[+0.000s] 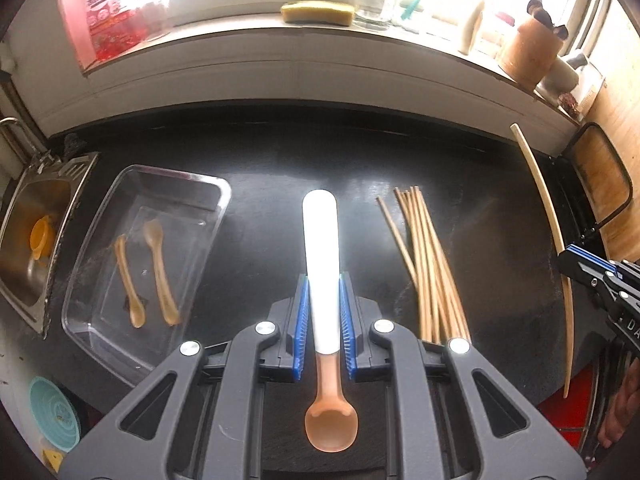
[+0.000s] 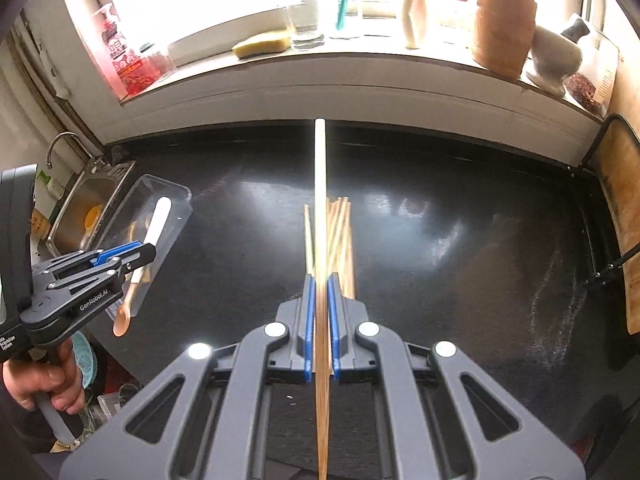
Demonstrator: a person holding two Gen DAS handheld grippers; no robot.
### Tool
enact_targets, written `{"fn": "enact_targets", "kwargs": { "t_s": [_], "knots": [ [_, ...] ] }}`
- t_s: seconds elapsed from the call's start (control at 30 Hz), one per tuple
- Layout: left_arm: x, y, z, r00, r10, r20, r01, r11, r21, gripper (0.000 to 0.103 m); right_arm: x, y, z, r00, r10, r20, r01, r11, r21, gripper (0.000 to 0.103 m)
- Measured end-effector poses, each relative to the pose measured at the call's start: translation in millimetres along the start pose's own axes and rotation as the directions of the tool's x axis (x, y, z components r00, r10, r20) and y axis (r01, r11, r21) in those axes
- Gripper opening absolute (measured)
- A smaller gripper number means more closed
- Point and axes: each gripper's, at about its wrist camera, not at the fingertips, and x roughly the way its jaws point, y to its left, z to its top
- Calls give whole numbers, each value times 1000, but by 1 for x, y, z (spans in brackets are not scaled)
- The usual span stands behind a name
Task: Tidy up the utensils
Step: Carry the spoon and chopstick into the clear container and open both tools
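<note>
The left gripper (image 1: 324, 312) clamps a spoon (image 1: 321, 264) lengthwise, the tray (image 1: 212, 208) apparently nearer it, leftward, while the right gripper (image 2: 319, 320) pinches one chopstick (image 2: 320, 200) above the bundle (image 2: 340, 236).

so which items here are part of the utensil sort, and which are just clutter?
In the job: white-handled spoon in left gripper; long stick in right gripper; chopstick pile; clear tray with two spoons.

Lying about: sponge; sink; wooden jar.
</note>
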Motion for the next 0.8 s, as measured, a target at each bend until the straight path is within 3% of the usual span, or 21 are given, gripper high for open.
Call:
{"fn": "enact_targets", "kwargs": {
  "t_s": [0.23,0.57,0.8],
  "knots": [
    [-18,61,-6,999,40,9,-39,996,-77,15,14,62,16,993,114,-26,-115,993,-32,7],
    [-33,183,-16,994,114,0,-111,968,-227,15,59,190,51,947,299,-120,-308,948,-73,7],
    [-11,238,-12,994,108,-10,-107,958,-268,15,105,243,61,920,344,-187,-354,935,-19,7]
  ]
}}
